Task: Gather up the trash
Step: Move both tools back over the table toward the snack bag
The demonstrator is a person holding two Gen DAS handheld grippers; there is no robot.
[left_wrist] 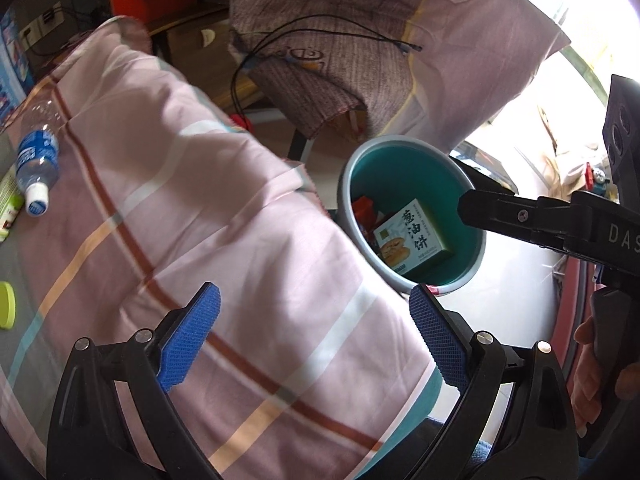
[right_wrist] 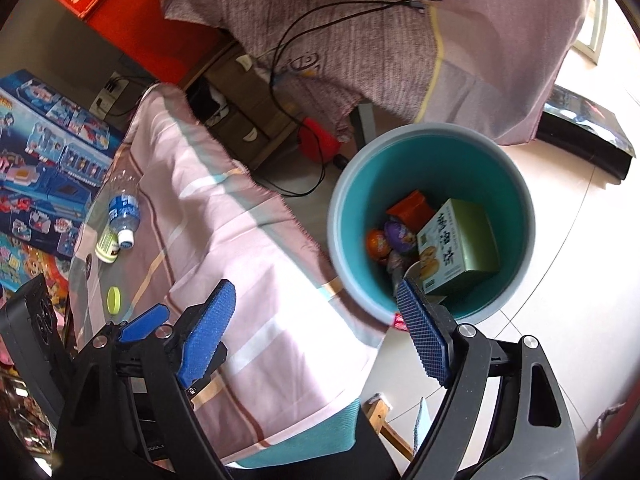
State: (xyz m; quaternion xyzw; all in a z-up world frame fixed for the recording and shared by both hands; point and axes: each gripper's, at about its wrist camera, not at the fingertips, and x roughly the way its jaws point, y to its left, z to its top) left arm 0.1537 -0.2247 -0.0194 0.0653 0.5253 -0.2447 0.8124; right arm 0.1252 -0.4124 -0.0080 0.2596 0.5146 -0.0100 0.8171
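A teal bin (left_wrist: 476, 240) (right_wrist: 348, 216) stands on the floor beside the cloth-covered table. In it lie a green food box (left_wrist: 412, 240) (right_wrist: 460, 244), an orange wrapper (right_wrist: 412, 206) and round foil-wrapped pieces (right_wrist: 394, 234). On the table lie a plastic water bottle (left_wrist: 38, 164) (right_wrist: 124, 210), a small white-green bottle (right_wrist: 107, 245) and a yellow-green cap (left_wrist: 6, 304) (right_wrist: 114, 300). My left gripper (left_wrist: 314, 332) is open and empty above the table edge. My right gripper (right_wrist: 316, 332) is open and empty above the bin's near rim; its body also shows in the left wrist view (left_wrist: 560, 224).
A pink striped cloth (left_wrist: 200, 208) (right_wrist: 224, 232) covers the table. A chair draped in fabric (right_wrist: 360, 32) with black cables (right_wrist: 304, 60) stands behind the bin. Toy boxes (right_wrist: 44, 152) stand at the left. The floor (right_wrist: 560, 208) is pale tile.
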